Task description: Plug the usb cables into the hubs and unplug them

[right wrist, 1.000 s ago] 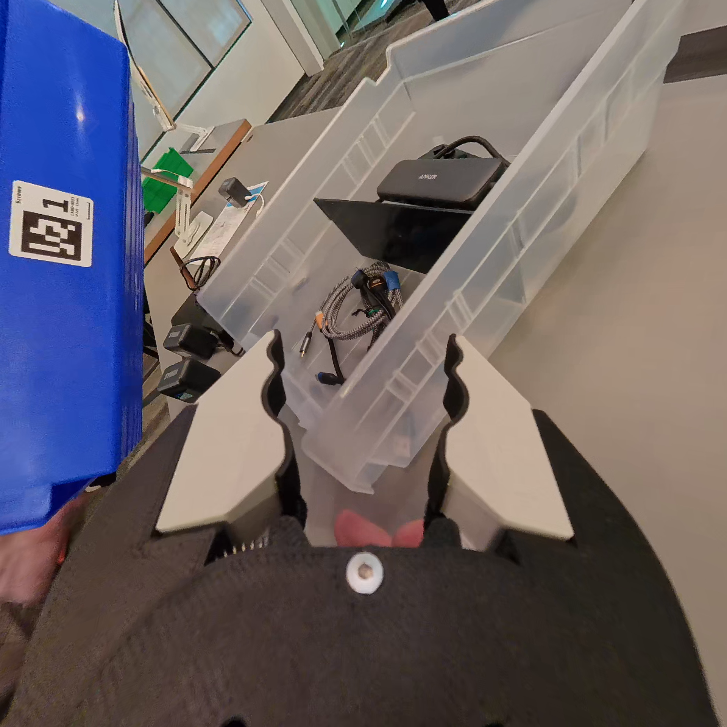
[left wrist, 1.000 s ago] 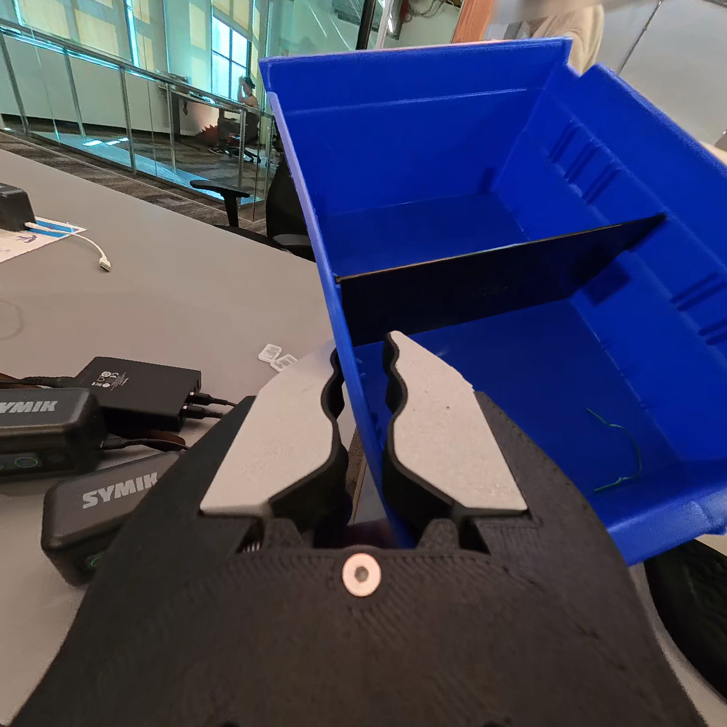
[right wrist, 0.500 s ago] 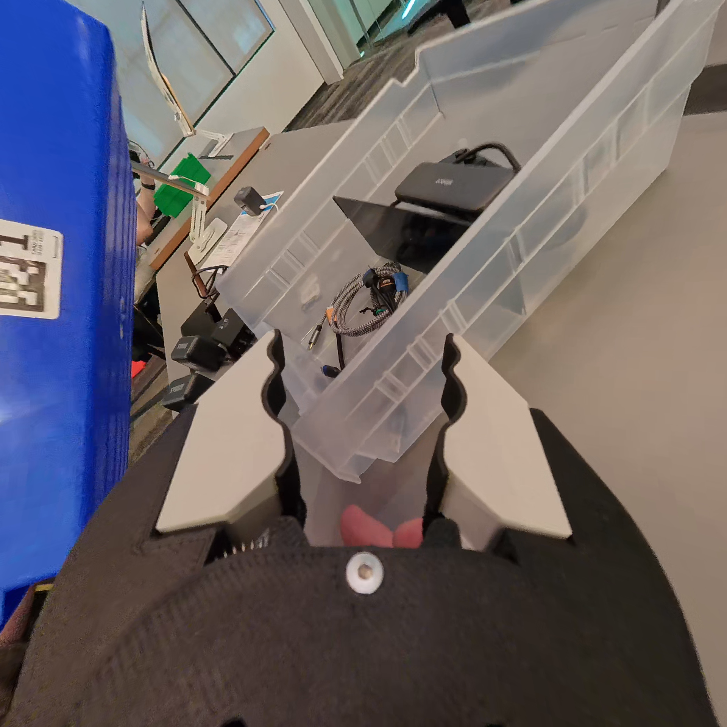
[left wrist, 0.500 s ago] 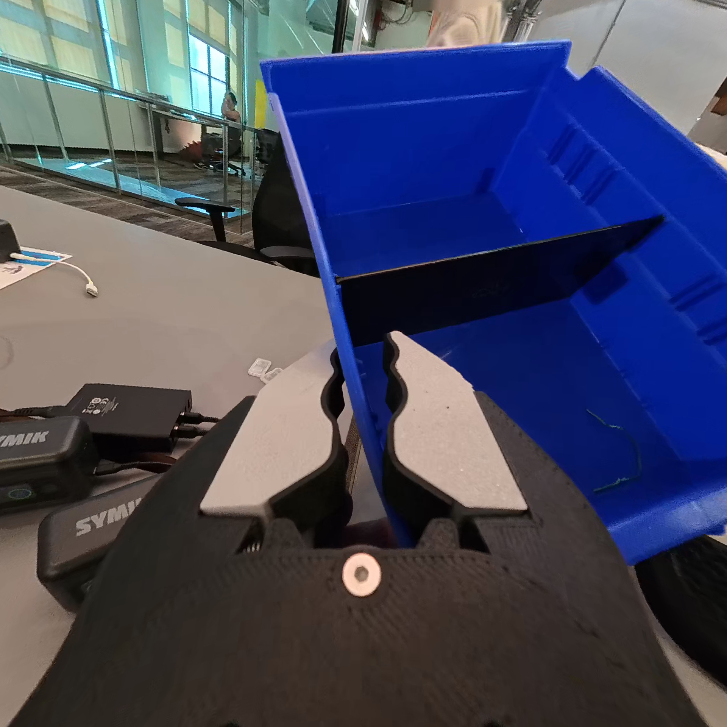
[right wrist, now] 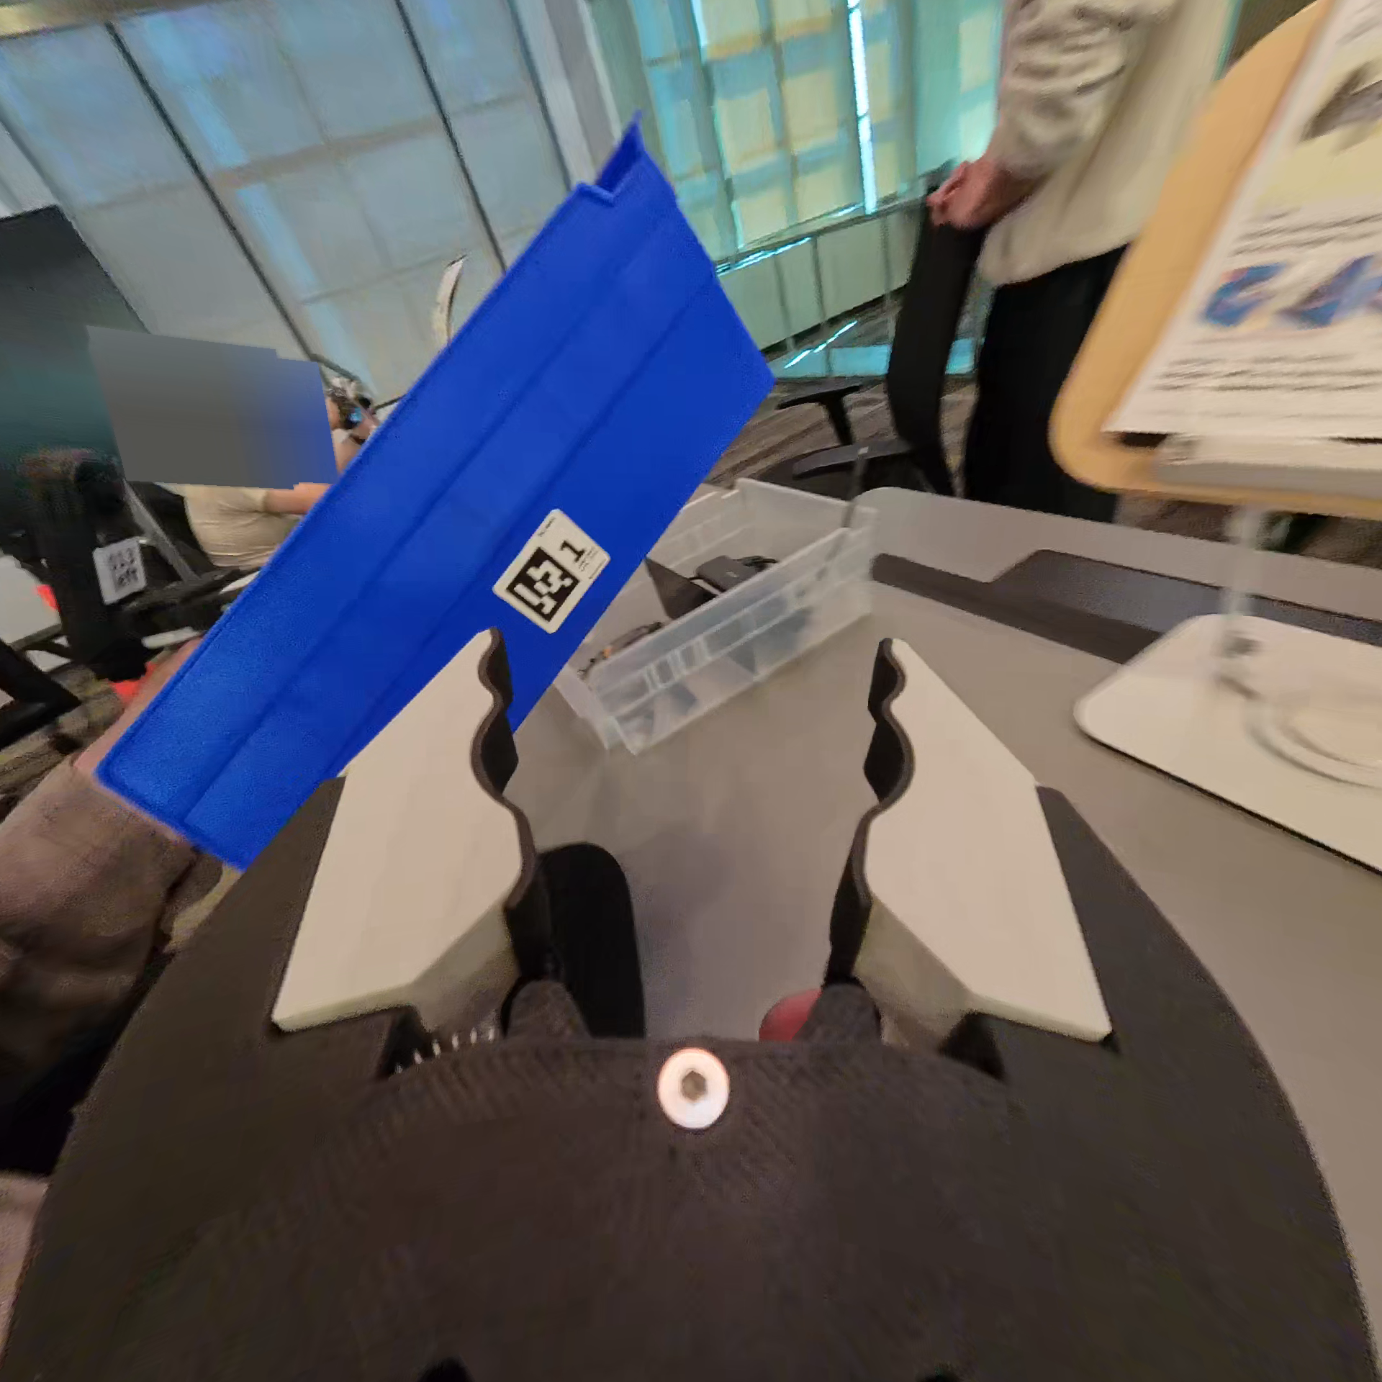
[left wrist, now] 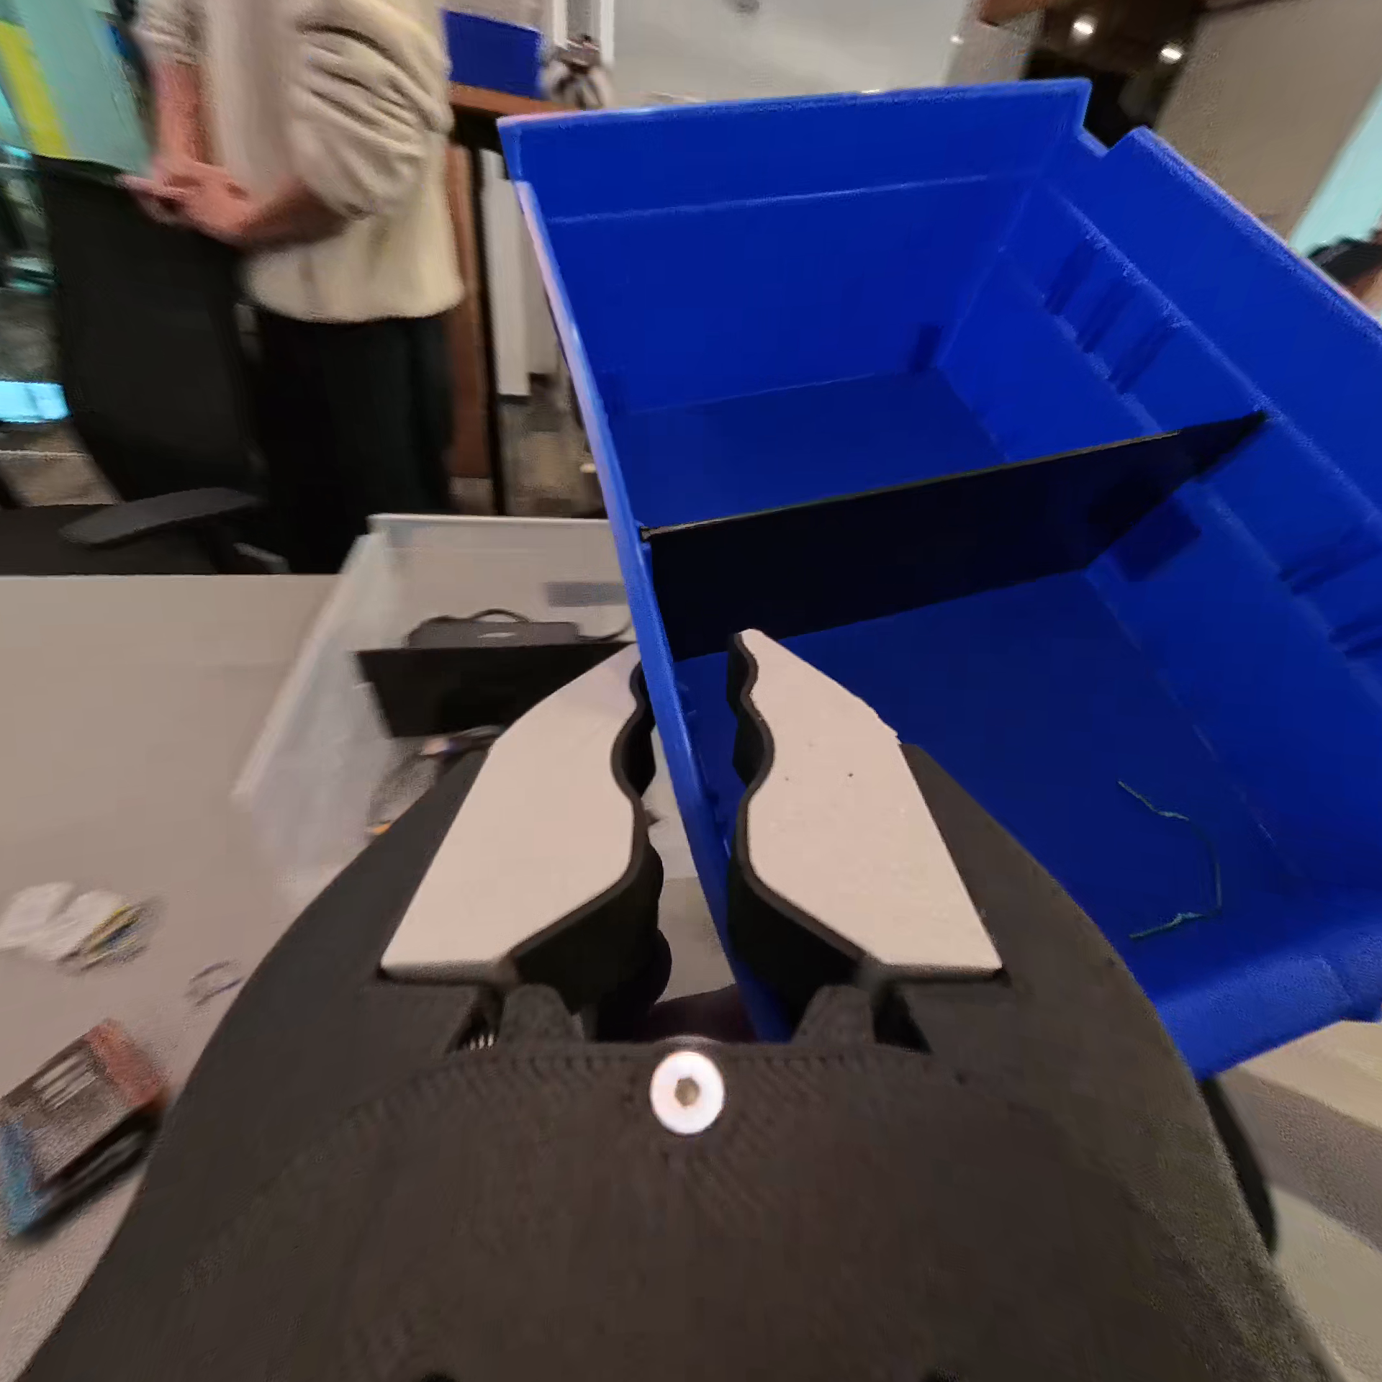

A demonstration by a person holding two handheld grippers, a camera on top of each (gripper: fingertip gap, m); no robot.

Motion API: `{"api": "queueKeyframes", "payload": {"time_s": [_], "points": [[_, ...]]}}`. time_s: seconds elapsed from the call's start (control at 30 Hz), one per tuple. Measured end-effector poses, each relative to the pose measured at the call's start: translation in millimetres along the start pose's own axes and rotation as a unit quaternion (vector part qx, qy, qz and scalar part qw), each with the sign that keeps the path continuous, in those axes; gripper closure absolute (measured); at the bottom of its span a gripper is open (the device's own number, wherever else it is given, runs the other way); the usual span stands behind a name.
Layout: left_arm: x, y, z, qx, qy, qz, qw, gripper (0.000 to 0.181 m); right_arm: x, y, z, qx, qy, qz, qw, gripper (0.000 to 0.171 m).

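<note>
Left gripper (left wrist: pixel 692 673): fingers closed on the near side wall of a blue plastic bin (left wrist: pixel 972 314), one finger outside the wall and one inside. The bin is lifted off the table and tilted. A black divider (left wrist: pixel 935 553) crosses its interior just ahead of the fingertips; a thin green wire scrap (left wrist: pixel 1189 867) lies on the bin floor to the right of the fingers. Both compartments otherwise hold nothing visible.

Right gripper (right wrist: pixel 692 658): fingers spread wide, nothing between them, held above the grey table (right wrist: pixel 718 808). The blue bin appears to the left of this gripper, its outer wall bearing a square black-and-white code sticker (right wrist: pixel 552 571) just beyond the left fingertip.

Task items: a clear plastic bin (right wrist: pixel 748 636) stands on the table ahead of the right gripper, between and beyond its fingertips; in the left wrist view the same bin lies to the left of the fingers, partly hidden behind the blue bin. It has a black divider of its own (left wrist: pixel 478 688); a black USB hub (left wrist: pixel 493 634) with a cable attached lies in the far compartment, and coiled cables, blurred, in the near one.

Background: a standing person in a light top (right wrist: pixel 1077 134); a white stand base (right wrist: pixel 1234 718) to the right of the right gripper.
</note>
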State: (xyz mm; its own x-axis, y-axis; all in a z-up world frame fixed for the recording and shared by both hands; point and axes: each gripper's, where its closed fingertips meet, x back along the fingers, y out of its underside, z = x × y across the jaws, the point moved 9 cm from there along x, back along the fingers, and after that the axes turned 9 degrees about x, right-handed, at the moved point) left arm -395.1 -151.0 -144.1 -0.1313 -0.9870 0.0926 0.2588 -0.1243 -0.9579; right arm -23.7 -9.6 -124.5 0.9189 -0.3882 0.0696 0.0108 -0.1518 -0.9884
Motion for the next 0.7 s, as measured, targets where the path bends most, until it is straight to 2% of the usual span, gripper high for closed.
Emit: {"api": "queueKeyframes", "payload": {"time_s": [0.17, 0.37, 0.57, 0.7], "points": [[-75.6, 9.2, 91.5, -0.016, 0.105, -0.059, 0.993, 0.165, 118.9, -2.1, 21.1, -0.025, 0.039, 0.059, 0.997, 0.070], [-177.8, 38.3, 220.3, -0.026, 0.204, -0.126, 0.970, 0.165, 237.4, 10.4, 23.2, 0.011, 0.192, 0.123, 0.974, 0.052], [-272.5, 93.0, 345.8, -0.050, 0.267, -0.172, 0.947, 0.165, 291.5, 26.9, 50.2, 0.031, 0.303, 0.112, 0.946, 0.048], [-315.3, 126.9, 409.6, -0.057, 0.283, -0.193, 0.938, 0.165, 311.5, 38.1, 86.4, 0.026, 0.354, 0.096, 0.930, 0.050]]}}
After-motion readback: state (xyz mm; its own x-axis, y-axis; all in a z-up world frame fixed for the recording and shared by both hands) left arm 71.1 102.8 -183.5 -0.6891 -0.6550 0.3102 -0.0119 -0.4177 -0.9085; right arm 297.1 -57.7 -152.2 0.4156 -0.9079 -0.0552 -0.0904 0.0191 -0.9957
